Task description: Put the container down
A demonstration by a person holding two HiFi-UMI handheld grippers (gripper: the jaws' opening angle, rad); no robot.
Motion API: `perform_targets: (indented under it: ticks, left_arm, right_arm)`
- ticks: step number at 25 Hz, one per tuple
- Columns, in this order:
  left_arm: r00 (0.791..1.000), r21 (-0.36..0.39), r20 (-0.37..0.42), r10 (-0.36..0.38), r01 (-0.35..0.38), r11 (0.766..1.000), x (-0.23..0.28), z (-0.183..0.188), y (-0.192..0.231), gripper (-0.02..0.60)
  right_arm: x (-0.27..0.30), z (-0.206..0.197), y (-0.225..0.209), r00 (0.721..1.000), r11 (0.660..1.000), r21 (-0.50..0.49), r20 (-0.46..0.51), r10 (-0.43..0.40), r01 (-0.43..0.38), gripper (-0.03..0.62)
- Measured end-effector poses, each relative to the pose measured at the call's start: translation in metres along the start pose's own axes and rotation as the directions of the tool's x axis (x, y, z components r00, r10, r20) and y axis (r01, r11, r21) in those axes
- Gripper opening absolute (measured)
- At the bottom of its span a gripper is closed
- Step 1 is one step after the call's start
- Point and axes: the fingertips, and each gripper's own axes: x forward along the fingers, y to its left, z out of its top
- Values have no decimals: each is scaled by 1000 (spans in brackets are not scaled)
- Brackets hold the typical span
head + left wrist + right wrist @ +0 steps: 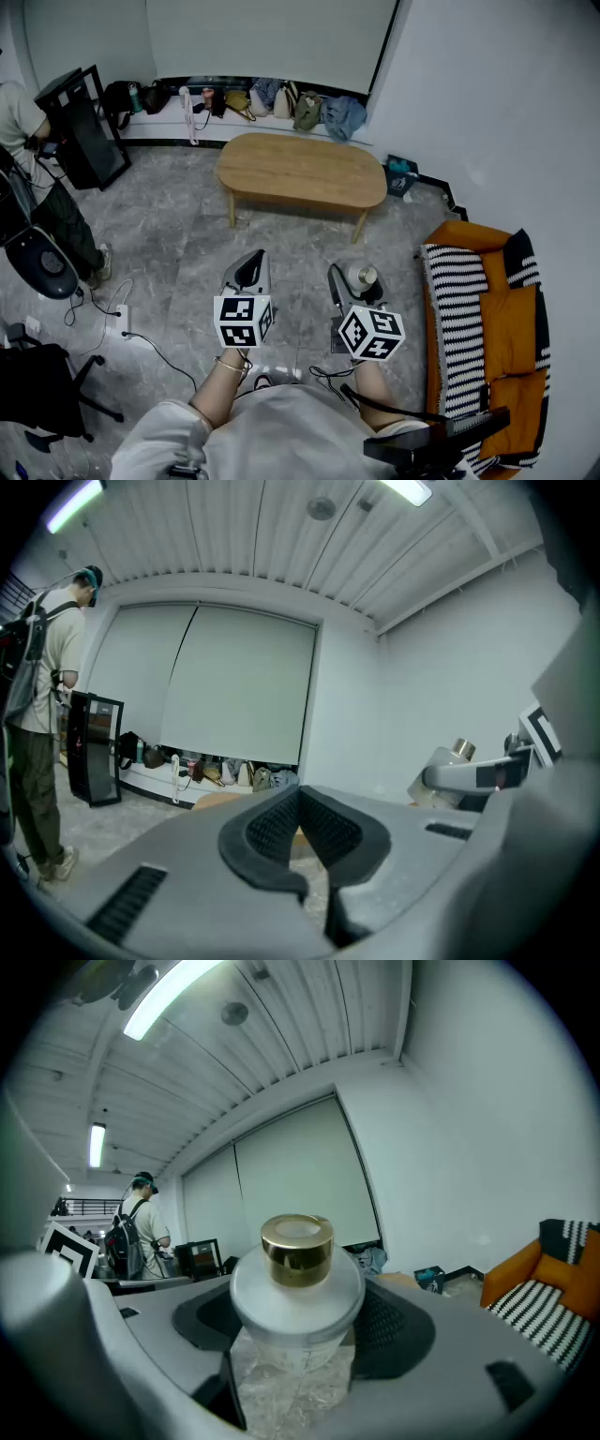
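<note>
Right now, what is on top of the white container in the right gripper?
A shiny gold cap sits on top of the container, held between the right gripper's jaws. The cap covers the mouth, so what is under it cannot be seen.

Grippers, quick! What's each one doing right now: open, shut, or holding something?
Left gripper: shut, nothing in it.
Right gripper: closed on the container.

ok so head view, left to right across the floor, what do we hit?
Person at the left edge → left gripper → container with the gold cap → striped and orange sofa.
</note>
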Motion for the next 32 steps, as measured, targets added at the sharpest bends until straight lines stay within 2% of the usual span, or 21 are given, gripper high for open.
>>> perform_targets:
  ticks: [8, 14, 21, 32]
  left_arm:
    - [1000, 3, -6, -19, 19, 1000, 1, -3, -6, 8]
    - [1000, -3, -8, -24, 24, 1000, 3, -3, 5, 8]
    - [998, 2, -18, -53, 53, 999, 4, -5, 25, 8]
    - [994, 17, -65, -84, 85, 996, 25, -14, 41, 8]
  right_arm:
    - [-1, -1, 2, 1000, 1000, -31, -11, 0, 0, 333]
    - [4, -1, 9, 1000, 1000, 2, -5, 6, -6, 333]
    - [14, -5, 26, 1000, 999, -38, -11, -19, 18, 333]
    - [34, -14, 17, 996, 997, -16, -36, -78, 78, 333]
